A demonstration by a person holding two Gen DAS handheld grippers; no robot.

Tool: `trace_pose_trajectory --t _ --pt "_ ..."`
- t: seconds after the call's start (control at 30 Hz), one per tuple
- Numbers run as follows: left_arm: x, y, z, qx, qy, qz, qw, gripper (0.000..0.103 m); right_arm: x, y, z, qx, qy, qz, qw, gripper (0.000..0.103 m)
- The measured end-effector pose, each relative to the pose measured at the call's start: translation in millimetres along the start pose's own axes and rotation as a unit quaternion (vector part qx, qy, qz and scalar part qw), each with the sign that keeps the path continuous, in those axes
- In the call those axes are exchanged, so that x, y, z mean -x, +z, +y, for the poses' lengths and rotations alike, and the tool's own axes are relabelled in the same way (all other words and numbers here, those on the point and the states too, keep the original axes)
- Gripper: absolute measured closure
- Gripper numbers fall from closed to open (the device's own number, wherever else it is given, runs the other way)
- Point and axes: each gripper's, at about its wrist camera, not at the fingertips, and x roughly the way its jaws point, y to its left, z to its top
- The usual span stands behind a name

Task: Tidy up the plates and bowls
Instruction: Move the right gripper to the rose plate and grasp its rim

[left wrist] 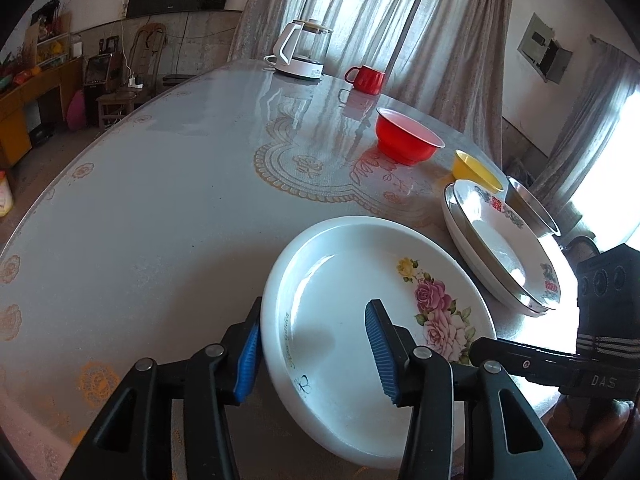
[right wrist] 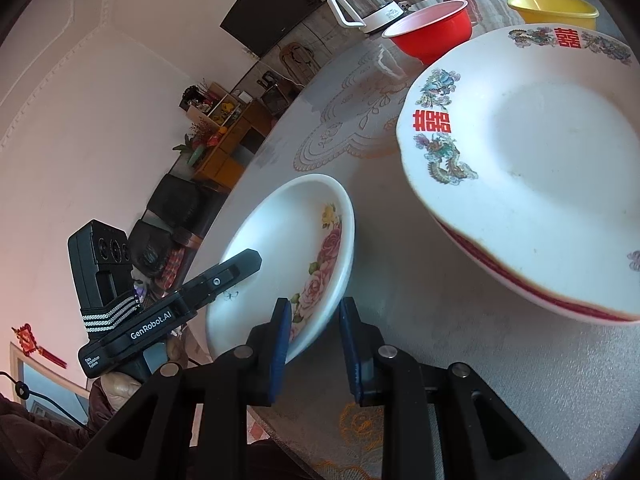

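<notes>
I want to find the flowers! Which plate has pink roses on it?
The rose plate, lying alone between the left gripper's fingers. The stacked plates beside it carry red characters and dragons instead.

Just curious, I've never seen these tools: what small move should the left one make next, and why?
Probably close the left gripper on the rim of the rose plate. Its jaws straddle that rim, one pad outside and one inside, with a wide gap, so nothing is pinched yet. A firm grip seems needed before the plate can go toward the stacked plates.
</notes>
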Motion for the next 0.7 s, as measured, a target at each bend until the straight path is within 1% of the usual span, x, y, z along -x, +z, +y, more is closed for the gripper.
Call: trace_pose_trajectory --t 0.07,0.13,0.2,0.23,0.33,0.5,0.6,0.7 --pt "-1 0 0 0.004 0.004 0.001 1.0000 0.054 0 0 1 0.001 -0.001 0.000 1.000 0.079" --pt "0 1 -2 0.002 0.017 0.001 0.9998 0.056 1 -1 1 0.003 -0.003 0.000 1.000 0.079" --pt "0 -2 -3 -0.006 0.035 -0.003 0.9994 0.064 1 -1 3 0.007 -0.007 0.000 1.000 0.079" --pt "1 -3 -2 -0.007 0.040 -0.004 0.9992 0.066 0 -1 4 0.008 -0.008 0.000 1.000 0.079" --pt "2 -3 0 0.002 0.039 0.000 0.9992 0.067 0 0 5 0.009 -0.009 -0.002 1.000 0.079" --pt "2 -3 -2 0.011 0.049 0.000 0.9987 0.067 -1 0 8 0.015 -0.017 -0.005 1.000 0.079" --pt "6 -3 0 0.022 0.040 -0.006 0.9989 0.067 -1 0 12 0.027 -0.030 -0.007 0.999 0.079" --pt "9 -3 -1 0.020 0.032 -0.013 0.9992 0.067 -1 -1 14 0.031 -0.032 -0.008 0.999 0.078"
